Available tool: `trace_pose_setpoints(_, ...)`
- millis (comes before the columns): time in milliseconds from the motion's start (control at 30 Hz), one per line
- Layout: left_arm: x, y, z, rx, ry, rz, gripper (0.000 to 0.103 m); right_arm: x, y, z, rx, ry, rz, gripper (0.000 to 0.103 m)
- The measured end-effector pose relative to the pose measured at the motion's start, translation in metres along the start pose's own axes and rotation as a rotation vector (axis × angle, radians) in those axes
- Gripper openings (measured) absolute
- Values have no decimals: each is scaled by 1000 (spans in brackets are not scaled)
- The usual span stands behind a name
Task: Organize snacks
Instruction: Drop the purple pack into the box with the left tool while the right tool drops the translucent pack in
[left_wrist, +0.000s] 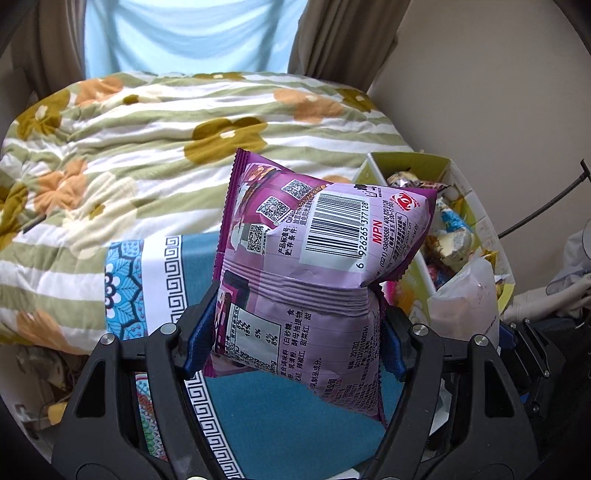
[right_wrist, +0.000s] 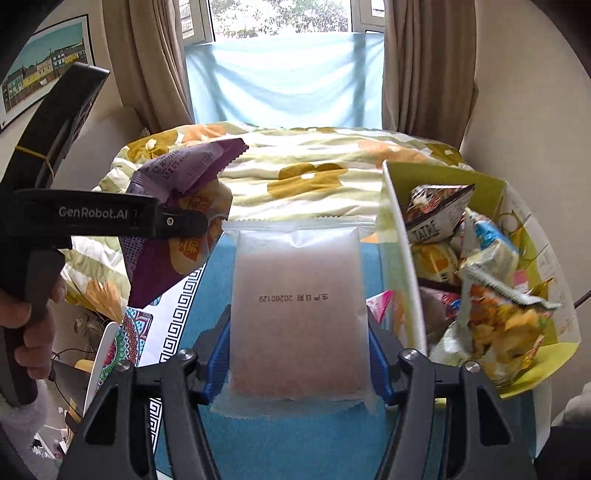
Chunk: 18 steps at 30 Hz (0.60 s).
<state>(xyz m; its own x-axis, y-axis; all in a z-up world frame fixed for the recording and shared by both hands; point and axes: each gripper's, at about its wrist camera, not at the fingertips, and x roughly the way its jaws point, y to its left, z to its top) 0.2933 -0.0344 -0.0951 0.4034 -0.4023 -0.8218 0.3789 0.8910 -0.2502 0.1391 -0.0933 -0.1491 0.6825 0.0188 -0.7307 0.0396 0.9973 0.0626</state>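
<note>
1. A bed carries everything, covered by a green-and-white striped quilt with orange and ochre flowers (left_wrist: 147, 122).
2. A teal cloth with a white Greek-key border (right_wrist: 295, 435) lies on it.
3. A yellow-green cardboard box of snack packets (right_wrist: 491, 188) stands at the cloth's right edge.

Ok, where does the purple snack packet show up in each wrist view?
Left wrist view: the purple snack packet fills the centre, clamped in the left hand-held gripper, barcode side facing the camera.
Right wrist view: the same packet sits at upper left, seen side-on.
Shared landmark: the yellow-green snack box, at the right in both.
</note>
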Motion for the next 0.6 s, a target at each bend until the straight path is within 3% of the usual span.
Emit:
trace_pose_setpoints(300,6,-101,41,20,-72,-29,70,-42,-90,36,56,-74,-28,58)
trace_pose_setpoints(600,75,-219,91,59,-30,-40,70,-43,-208,54,97,-79,-48,58)
